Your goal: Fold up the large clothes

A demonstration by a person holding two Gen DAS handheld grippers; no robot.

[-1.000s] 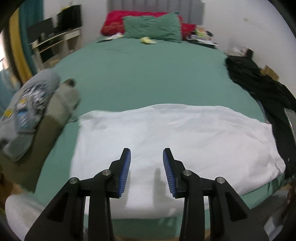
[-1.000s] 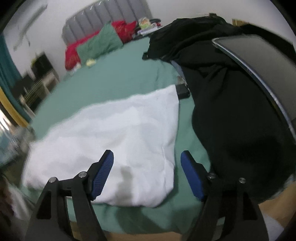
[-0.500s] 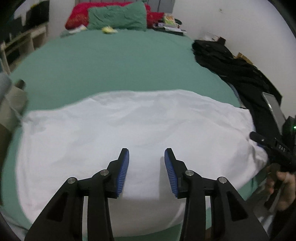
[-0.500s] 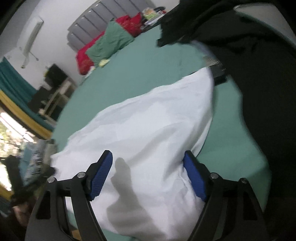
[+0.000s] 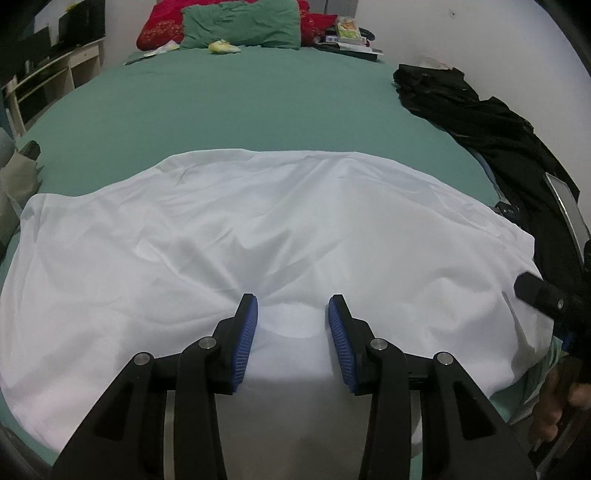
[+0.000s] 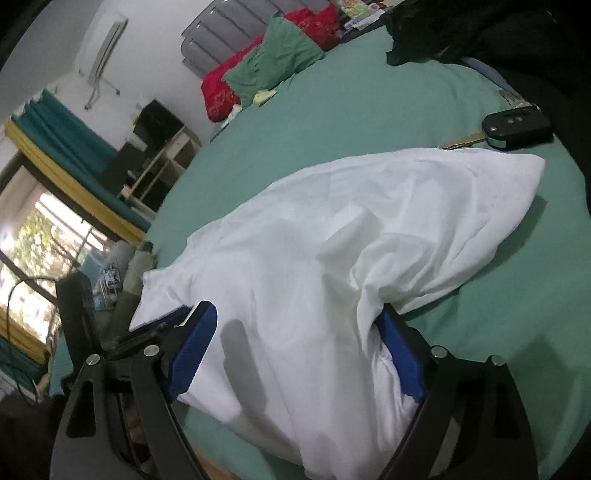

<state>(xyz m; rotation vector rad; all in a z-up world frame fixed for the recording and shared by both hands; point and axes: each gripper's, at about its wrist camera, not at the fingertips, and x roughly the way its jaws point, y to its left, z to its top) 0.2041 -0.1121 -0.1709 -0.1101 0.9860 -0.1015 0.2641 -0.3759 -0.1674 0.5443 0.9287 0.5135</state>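
A large white garment lies spread across the near end of the green bed, rumpled toward its right corner. My left gripper is open, its blue pads low over the garment's near edge, where creases fan out from the tips. My right gripper stands wide with its jaws opening. The garment's bunched right end lies between them and drapes over the right pad; the left pad is free. From the left wrist view, the right gripper shows at the garment's right edge, with a hand below.
Black clothes are piled along the bed's right side, over a grey flat device. A car key lies just beyond the garment's corner. Green and red pillows sit at the headboard. Folded clothes are at the left, shelves beyond.
Both grippers have come down and in over the white garment. The right gripper's jaws have widened around the bunched right end. The left view has swung right and now shows the right gripper.
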